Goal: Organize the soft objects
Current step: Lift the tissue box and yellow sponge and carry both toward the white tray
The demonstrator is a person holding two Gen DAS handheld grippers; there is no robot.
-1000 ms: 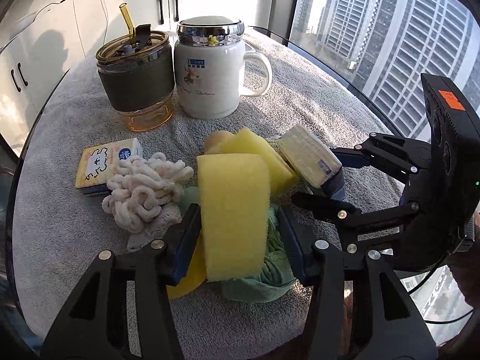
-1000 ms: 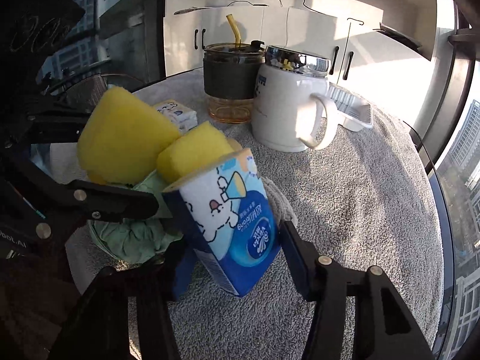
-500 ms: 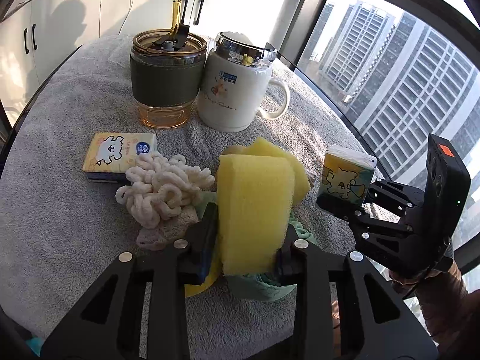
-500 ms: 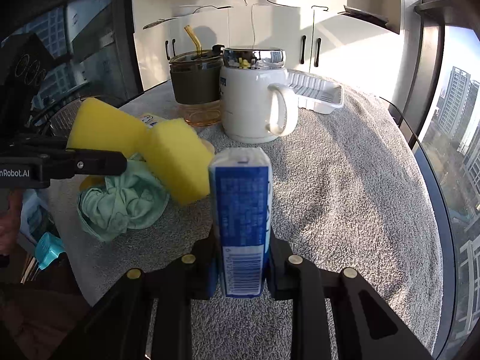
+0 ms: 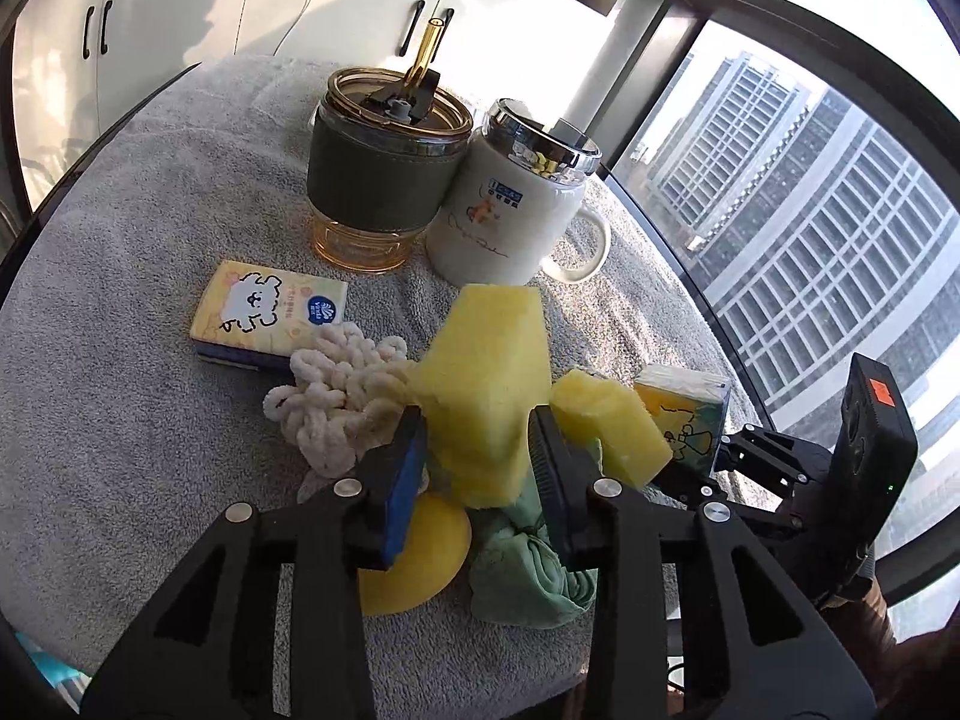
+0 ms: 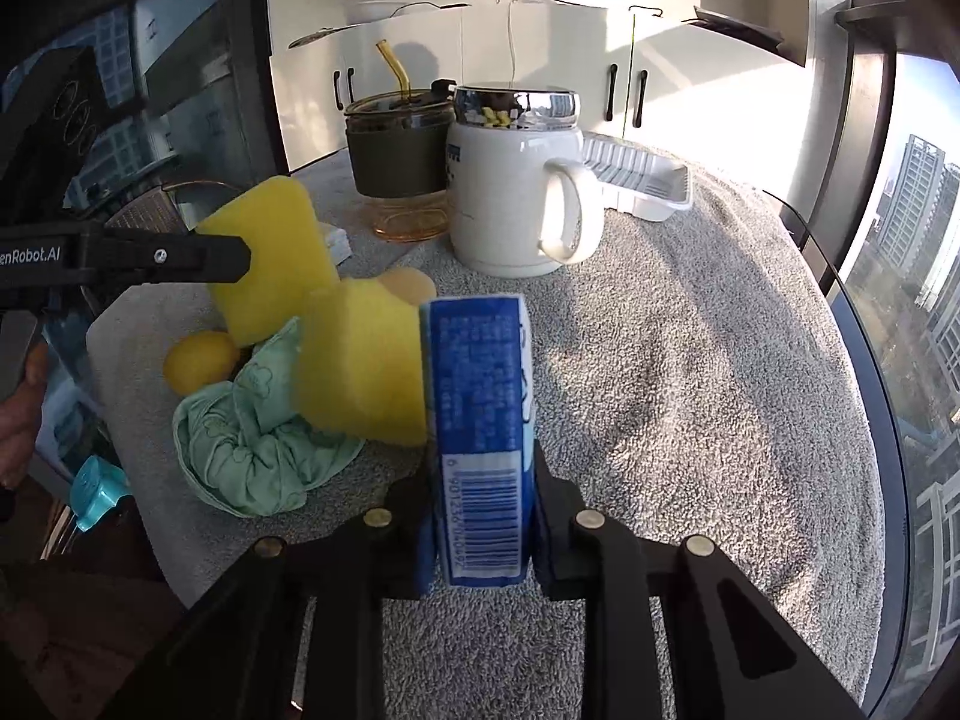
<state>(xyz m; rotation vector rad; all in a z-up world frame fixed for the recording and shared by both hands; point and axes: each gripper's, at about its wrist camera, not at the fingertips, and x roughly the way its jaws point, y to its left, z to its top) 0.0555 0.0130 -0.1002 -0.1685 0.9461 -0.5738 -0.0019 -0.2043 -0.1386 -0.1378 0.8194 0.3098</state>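
Observation:
My left gripper (image 5: 477, 456) is shut on a tall yellow sponge (image 5: 489, 384) and holds it above the pile; it also shows in the right wrist view (image 6: 270, 258). My right gripper (image 6: 480, 516) is shut on a blue tissue pack (image 6: 480, 438), held upright; in the left wrist view the pack (image 5: 684, 414) sits at the right. A second yellow sponge (image 5: 609, 426) leans on a green cloth (image 5: 528, 570). A cream knotted yarn bundle (image 5: 336, 402), a yellow round piece (image 5: 414, 558) and another tissue pack (image 5: 270, 312) lie on the grey towel (image 5: 120, 420).
A green-sleeved glass tumbler with straw (image 5: 384, 180) and a white lidded mug (image 5: 510, 210) stand at the back. A white plastic tray (image 6: 636, 180) lies behind the mug. The table edge and window run along the right.
My left gripper has closed tighter on the tall sponge and lifted it. My right gripper has closed on the blue tissue pack, turned it upright and drawn it back from the pile.

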